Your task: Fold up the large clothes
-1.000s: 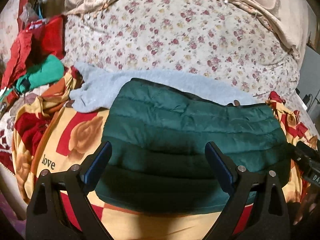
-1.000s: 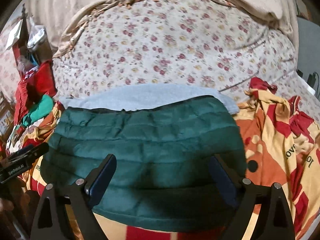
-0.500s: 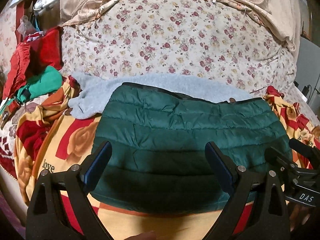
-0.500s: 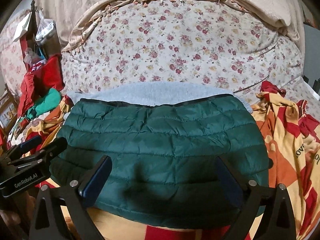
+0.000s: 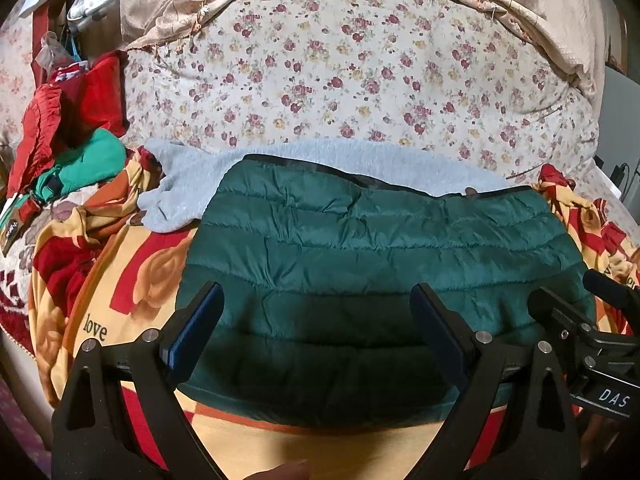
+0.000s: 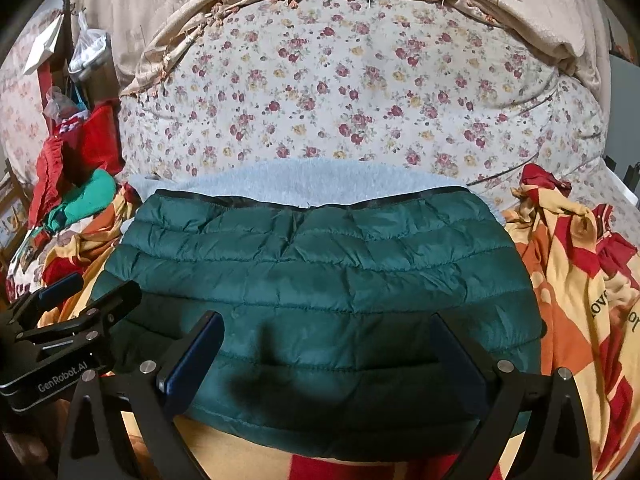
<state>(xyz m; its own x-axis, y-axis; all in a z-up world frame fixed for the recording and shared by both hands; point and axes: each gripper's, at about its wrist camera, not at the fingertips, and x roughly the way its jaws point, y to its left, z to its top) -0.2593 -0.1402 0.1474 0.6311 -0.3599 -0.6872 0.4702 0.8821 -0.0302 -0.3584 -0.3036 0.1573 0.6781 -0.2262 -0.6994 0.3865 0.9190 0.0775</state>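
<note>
Lying flat on the blanket [image 5: 132, 276] that covers the bed, the green jacket [image 5: 360, 264] forms a broad folded slab, and you hold both tools just short of its near edge. Your left hand-held gripper [image 5: 316, 332] is spread wide with nothing between its fingers; your right hand-held gripper [image 6: 328, 356] is likewise wide open and empty. Each appears at the margin of the other's view, so you stand them side by side across the near edge, left toward the left half and right toward the right half. This spacing probably suits a two-point pickup of the near edge, which would keep the padded slab from sagging in the middle during a further fold.

The jacket's long axis runs left to right across both views, parallel to the quilted seams. Its dark-bound edge lies on the far side, toward the floral bedding [image 6: 360, 100]; the rounded folded edge faces you. A grey garment [image 5: 188, 188] lies beneath the far edge and shows beyond it, jutting out at the far left. Red and teal clothes [image 5: 72, 148] are heaped well apart at the left, clear of the working area.
</note>
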